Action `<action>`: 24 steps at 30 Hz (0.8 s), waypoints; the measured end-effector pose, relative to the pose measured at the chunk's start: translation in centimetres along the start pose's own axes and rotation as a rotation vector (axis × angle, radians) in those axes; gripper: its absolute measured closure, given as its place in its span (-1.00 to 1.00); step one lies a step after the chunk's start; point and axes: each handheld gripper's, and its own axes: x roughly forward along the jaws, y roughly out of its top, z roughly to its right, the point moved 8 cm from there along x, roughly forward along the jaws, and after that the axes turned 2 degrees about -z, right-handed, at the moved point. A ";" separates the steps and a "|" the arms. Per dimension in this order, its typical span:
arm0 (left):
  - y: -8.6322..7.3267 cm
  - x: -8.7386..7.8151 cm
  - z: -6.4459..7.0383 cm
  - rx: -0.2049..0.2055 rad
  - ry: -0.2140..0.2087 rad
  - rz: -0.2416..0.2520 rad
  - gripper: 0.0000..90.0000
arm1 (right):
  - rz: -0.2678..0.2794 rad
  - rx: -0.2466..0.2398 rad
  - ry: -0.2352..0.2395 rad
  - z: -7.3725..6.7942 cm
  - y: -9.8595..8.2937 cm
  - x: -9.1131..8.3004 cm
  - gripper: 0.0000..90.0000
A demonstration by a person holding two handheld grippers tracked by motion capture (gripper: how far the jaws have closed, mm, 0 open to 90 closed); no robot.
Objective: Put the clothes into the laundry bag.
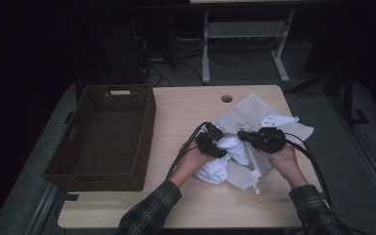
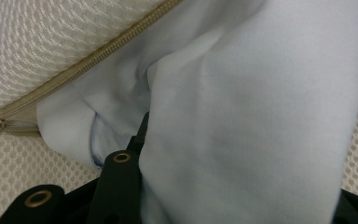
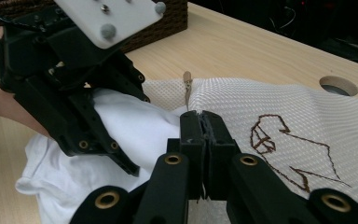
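Two tools (image 1: 214, 139) (image 1: 248, 136) grip one white garment (image 1: 225, 159), one mesh bag (image 1: 254, 117).

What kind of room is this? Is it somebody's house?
Probably a workroom or lab, not a home. The light wooden table has a cable hole, wires tangle on the floor behind it, and another desk's metal legs stand there.
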 end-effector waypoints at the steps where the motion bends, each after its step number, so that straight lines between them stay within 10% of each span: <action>1: 0.0 0.1 0.0 -0.003 0.001 0.001 0.28 | -0.001 -0.001 0.000 0.0 0.0 0.0 0.94; 16: -0.1 1.7 0.3 -0.030 -0.019 0.009 -0.32 | -0.016 0.008 0.000 0.1 -0.5 0.5 0.94; 24: 0.3 -1.1 0.4 -0.031 -0.071 0.092 -0.50 | -0.019 0.010 -0.001 0.3 -0.6 0.5 0.93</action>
